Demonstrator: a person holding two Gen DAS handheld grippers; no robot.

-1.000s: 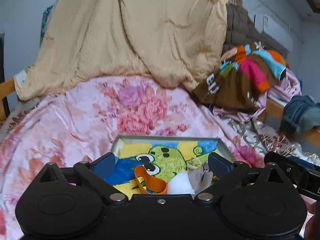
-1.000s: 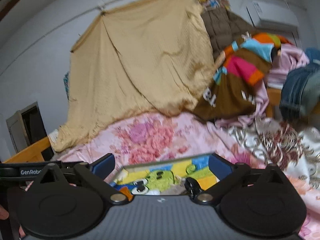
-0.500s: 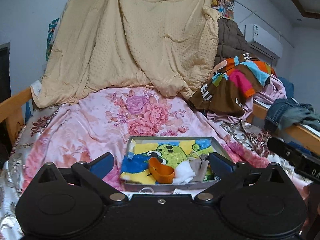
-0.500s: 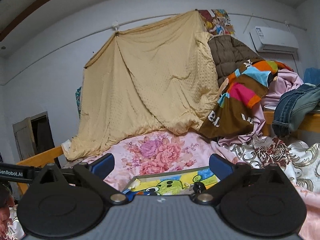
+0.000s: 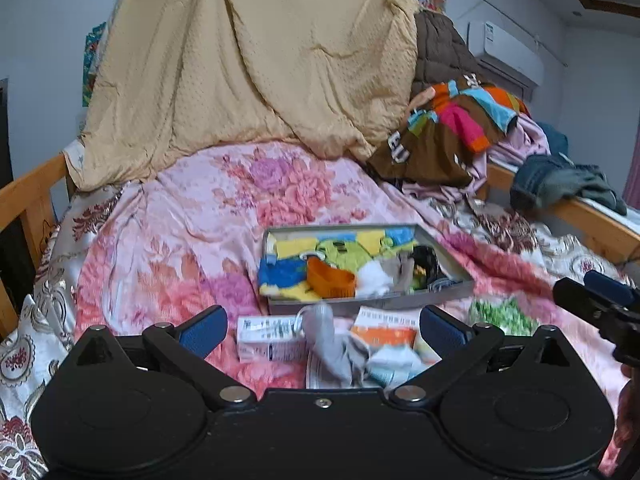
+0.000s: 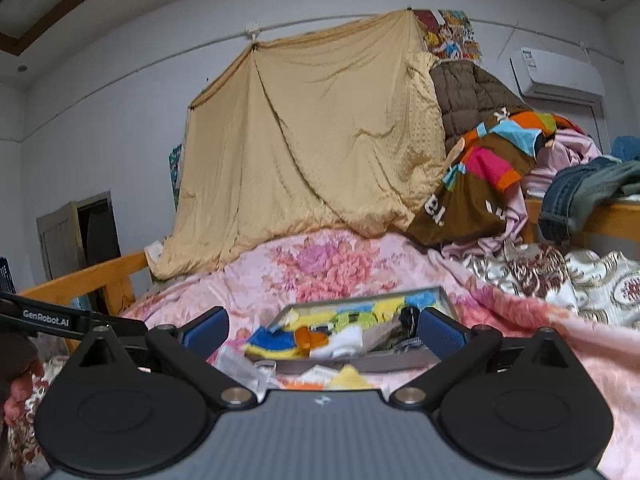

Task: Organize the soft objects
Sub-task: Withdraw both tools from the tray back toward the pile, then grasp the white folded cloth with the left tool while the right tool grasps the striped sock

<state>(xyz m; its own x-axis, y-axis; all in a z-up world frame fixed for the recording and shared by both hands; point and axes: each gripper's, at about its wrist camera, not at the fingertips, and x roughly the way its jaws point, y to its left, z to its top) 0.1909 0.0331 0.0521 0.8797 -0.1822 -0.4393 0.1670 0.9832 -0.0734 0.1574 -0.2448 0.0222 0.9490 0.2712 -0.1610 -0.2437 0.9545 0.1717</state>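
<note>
"GenRobot.AI" lettering on black left gripper [image 6: 76, 322], frame left; both jaws wide, empty. Shallow grey metal tray [image 5: 440, 294] of socks, frame centre, long axis left-right, on pink floral bed [image 5: 168, 248].

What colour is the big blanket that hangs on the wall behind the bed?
Tan-yellow blanket, plain with a fine dotted texture; right wrist view shows it best.

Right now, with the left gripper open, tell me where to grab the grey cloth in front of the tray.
Grip the grey cloth at its raised, bunched upper end, the part nearest the tray. Come from above and the near side with the left gripper, whose open jaws already frame it. That hump stands clear of the bedspread, while the lower folds lie over the paper packets, which a low grip would probably catch.
</note>
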